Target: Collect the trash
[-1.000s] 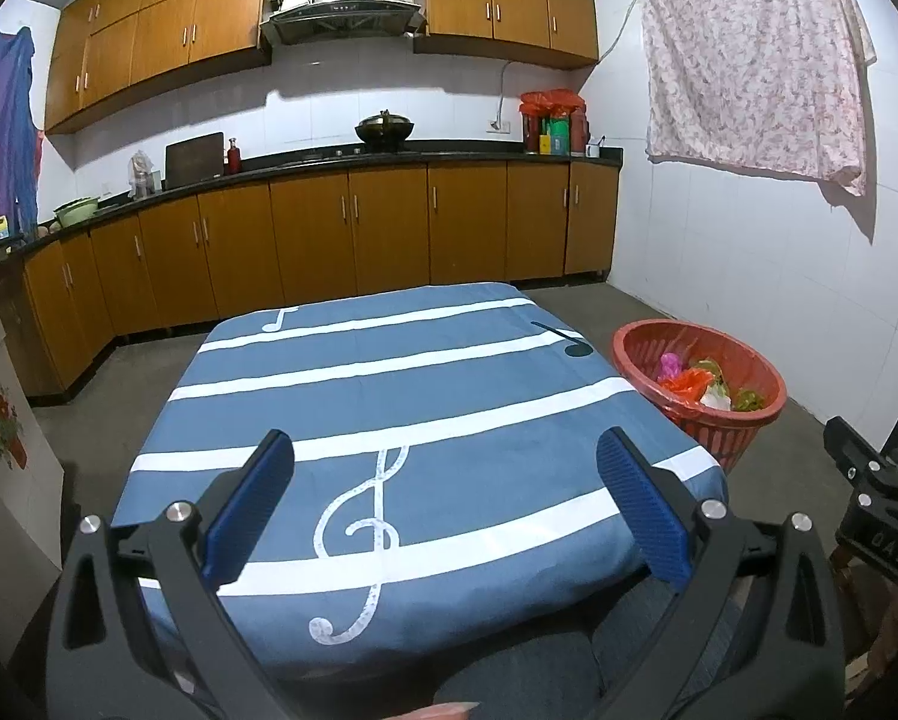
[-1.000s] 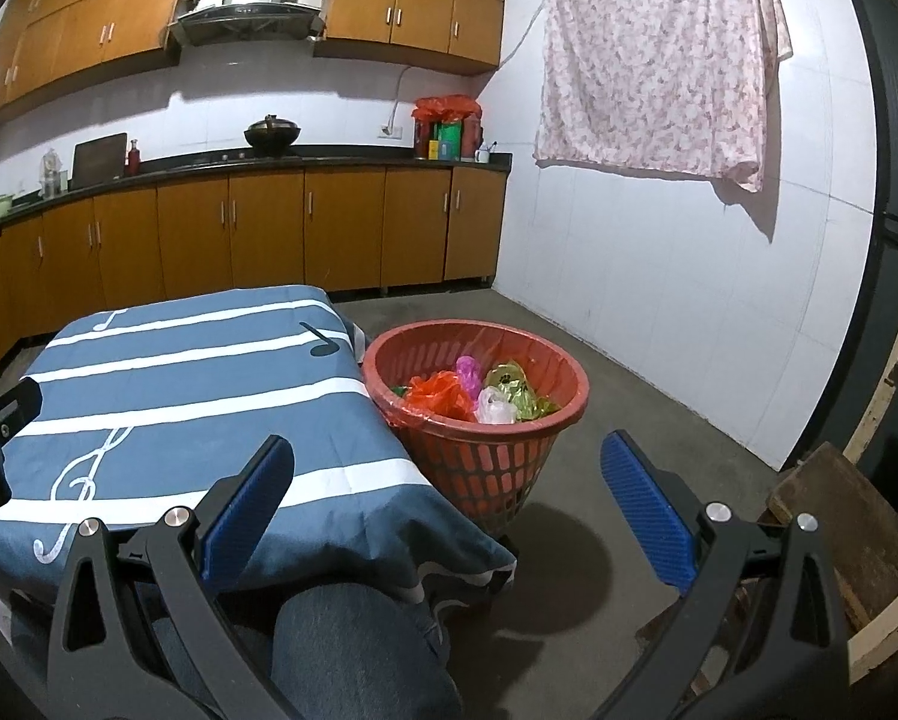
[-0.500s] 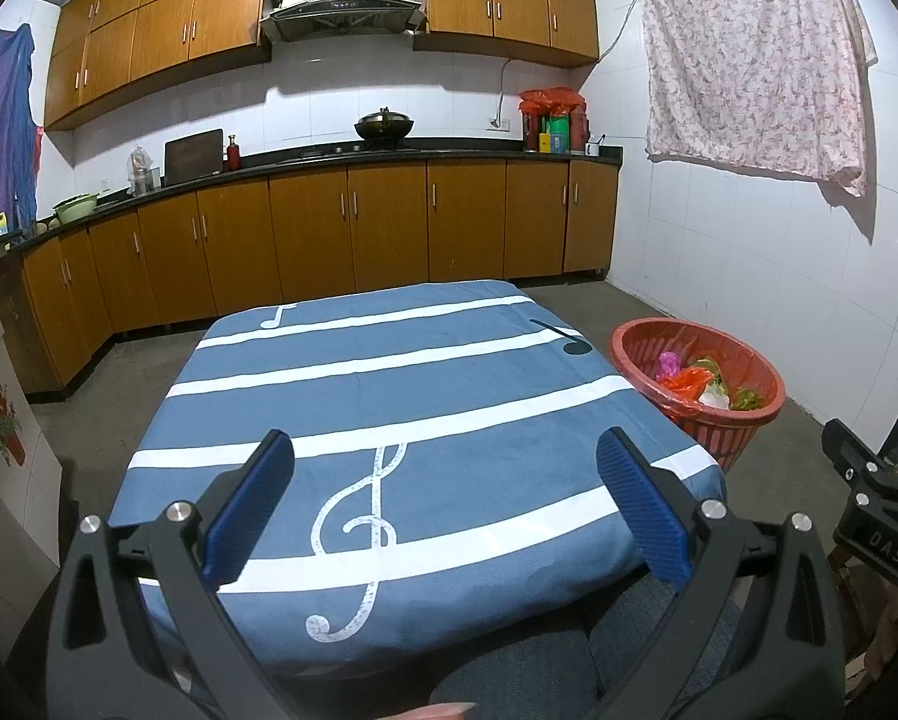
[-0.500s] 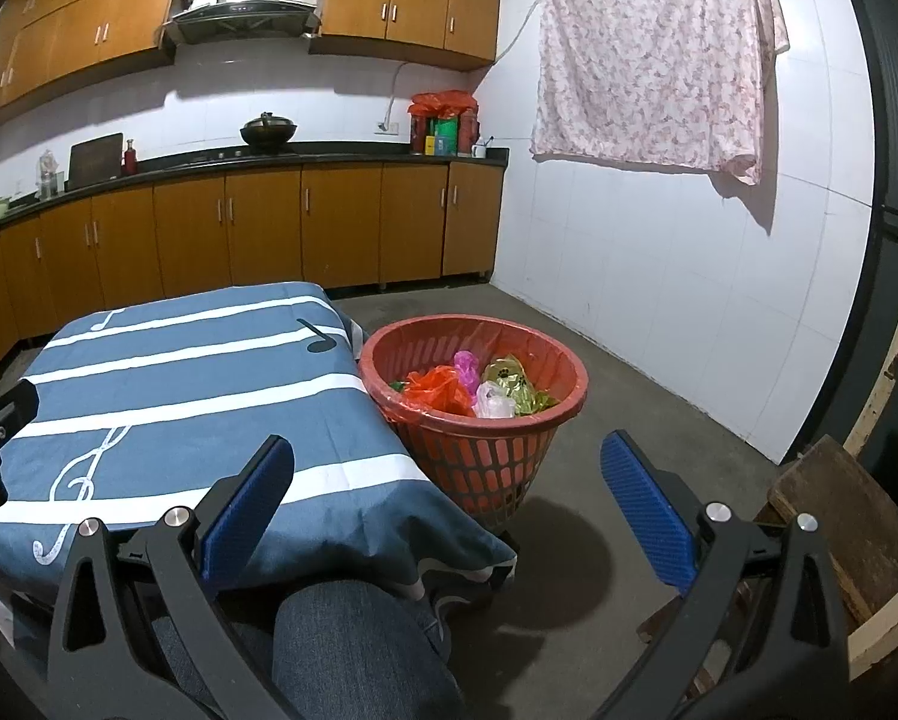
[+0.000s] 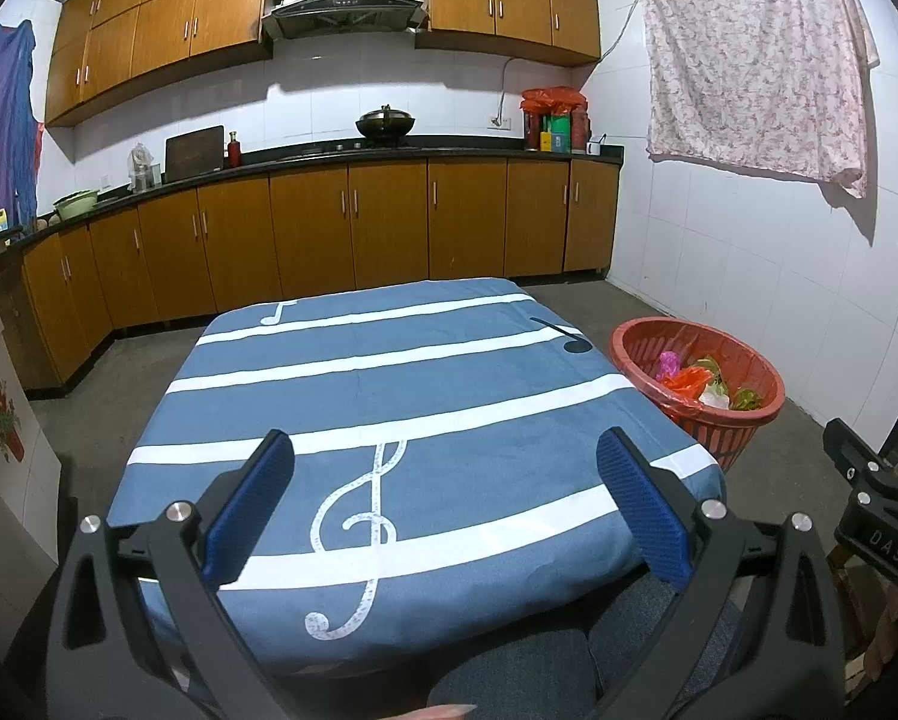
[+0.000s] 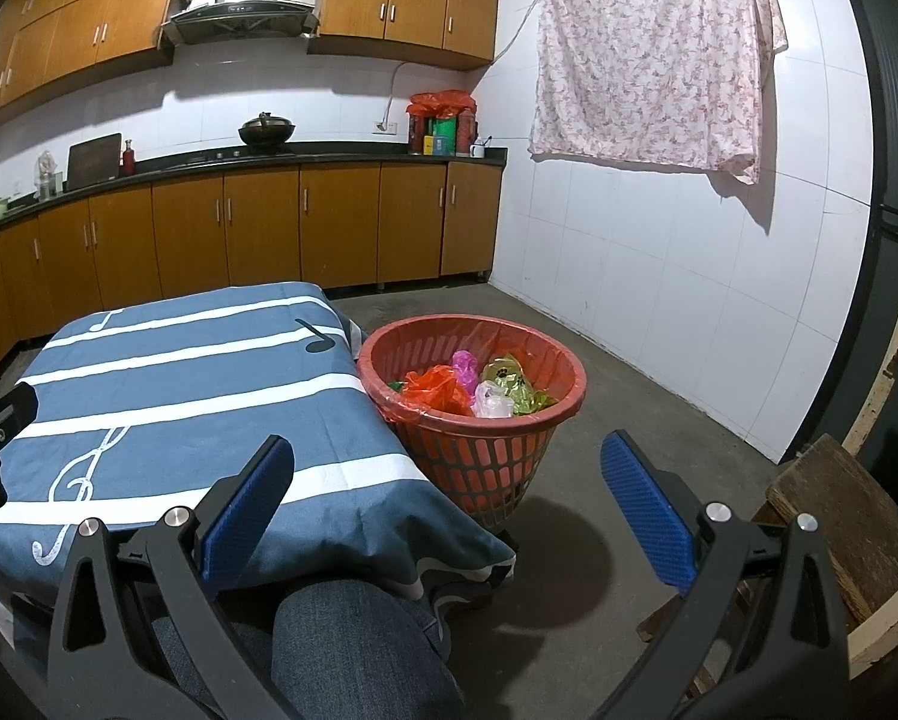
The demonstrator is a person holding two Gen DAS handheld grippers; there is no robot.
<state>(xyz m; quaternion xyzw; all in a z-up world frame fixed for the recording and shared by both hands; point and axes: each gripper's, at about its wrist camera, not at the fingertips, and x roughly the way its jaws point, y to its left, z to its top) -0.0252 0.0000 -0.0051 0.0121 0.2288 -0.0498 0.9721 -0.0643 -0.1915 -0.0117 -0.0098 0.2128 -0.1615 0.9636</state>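
A red plastic basket point(image 6: 476, 456) stands on the floor at the table's right side; it also shows in the left wrist view point(image 5: 743, 429). It holds crumpled trash: an orange bag point(image 6: 434, 390), a pink piece point(image 6: 464, 366), a white piece point(image 6: 490, 401) and a gold-green wrapper point(image 6: 512, 381). My left gripper point(image 5: 446, 498) is open and empty over the near edge of the table point(image 5: 389, 384), which has a blue cloth with white stripes and music notes. My right gripper point(image 6: 446, 501) is open and empty, held in front of the basket above my knee.
Wooden kitchen cabinets point(image 5: 329, 234) and a dark counter run along the back and left walls. A floral cloth point(image 6: 653, 54) hangs on the white tiled right wall. A wooden stool point(image 6: 839, 516) stands at the right. My jeans-clad knee point(image 6: 353, 648) is under the table's near edge.
Both views have shifted only slightly. Both grippers stay open and empty, and the basket and its trash have not moved.
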